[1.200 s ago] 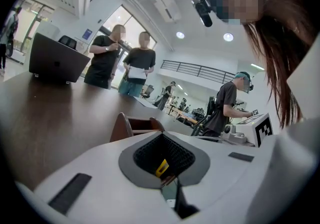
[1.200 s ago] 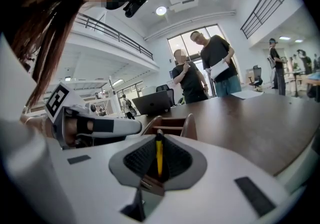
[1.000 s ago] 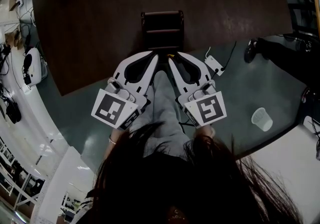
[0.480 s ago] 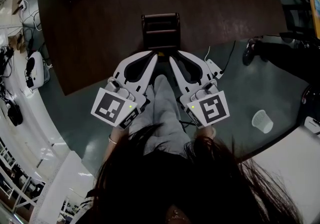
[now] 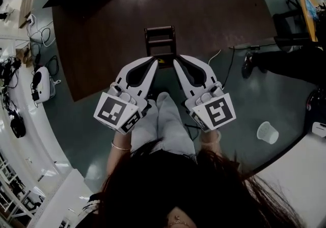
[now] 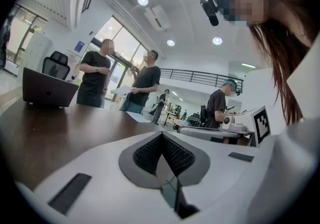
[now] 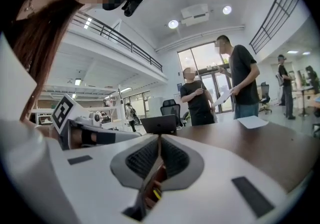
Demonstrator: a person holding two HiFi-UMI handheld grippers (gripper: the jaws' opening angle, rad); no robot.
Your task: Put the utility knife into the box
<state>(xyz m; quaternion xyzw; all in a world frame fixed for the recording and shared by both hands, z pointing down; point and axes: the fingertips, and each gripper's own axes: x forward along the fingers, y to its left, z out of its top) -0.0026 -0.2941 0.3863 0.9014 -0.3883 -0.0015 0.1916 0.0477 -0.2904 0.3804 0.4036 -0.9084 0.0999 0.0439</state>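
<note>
- Fingers (image 6: 146,154) of the left gripper (image 5: 154,62) are pressed together, with nothing between them.
- Right gripper (image 5: 176,62) is likewise closed and empty.
- Both tips point at the dark box (image 5: 161,38) on the brown counter (image 5: 102,43).
- Utility knife (image 5: 162,60): only a yellow sliver shows, at the box's near end.

Dark brown table (image 5: 214,13) noted; a dark box (image 5: 161,43) seen at its near edge, a laptop (image 6: 47,88) and paper sheet (image 6: 141,117) farther back.

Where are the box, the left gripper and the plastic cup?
box (image 5: 161,42): head view, on its middle divider.
left gripper (image 5: 154,60): head view, where the closed tips meet.
plastic cup (image 5: 267,132): head view, on its side wall.
</note>
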